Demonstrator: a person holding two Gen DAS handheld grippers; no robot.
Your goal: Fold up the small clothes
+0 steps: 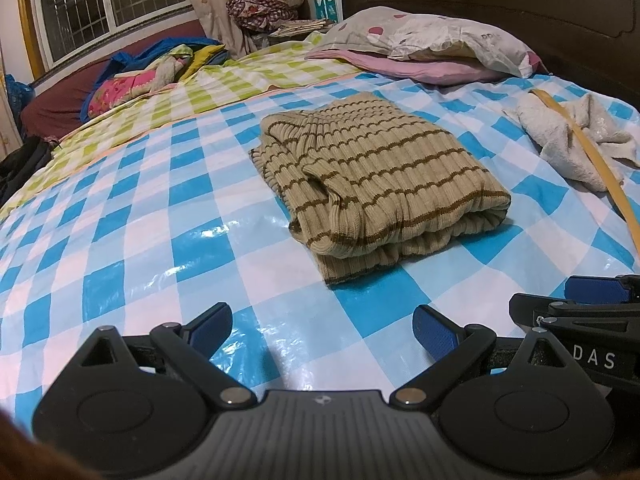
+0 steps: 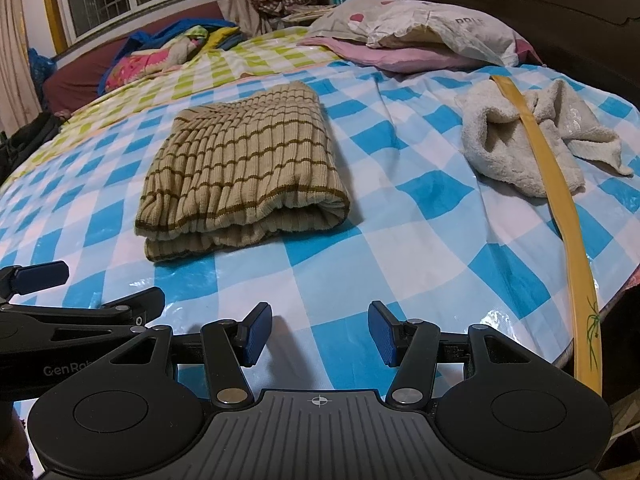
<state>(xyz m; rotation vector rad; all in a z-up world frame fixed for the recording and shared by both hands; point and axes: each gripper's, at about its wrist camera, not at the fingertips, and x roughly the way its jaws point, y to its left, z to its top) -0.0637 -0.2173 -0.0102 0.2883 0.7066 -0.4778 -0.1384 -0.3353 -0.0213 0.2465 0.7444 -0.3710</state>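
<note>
A beige ribbed sweater with brown stripes (image 1: 372,176) lies folded in a thick rectangle on the blue-and-white checked sheet (image 1: 160,240). It also shows in the right wrist view (image 2: 244,168). My left gripper (image 1: 323,330) is open and empty, low over the sheet in front of the sweater. My right gripper (image 2: 320,334) is open and empty, also short of the sweater. Each gripper shows at the edge of the other's view, the right one (image 1: 580,312) and the left one (image 2: 60,300).
A crumpled cream towel (image 2: 532,136) lies to the right with a yellow strap (image 2: 560,216) across it. Pillows (image 2: 420,32) sit by the dark headboard. A green checked sheet (image 1: 192,92) and piled bedding (image 1: 160,68) lie at the far left.
</note>
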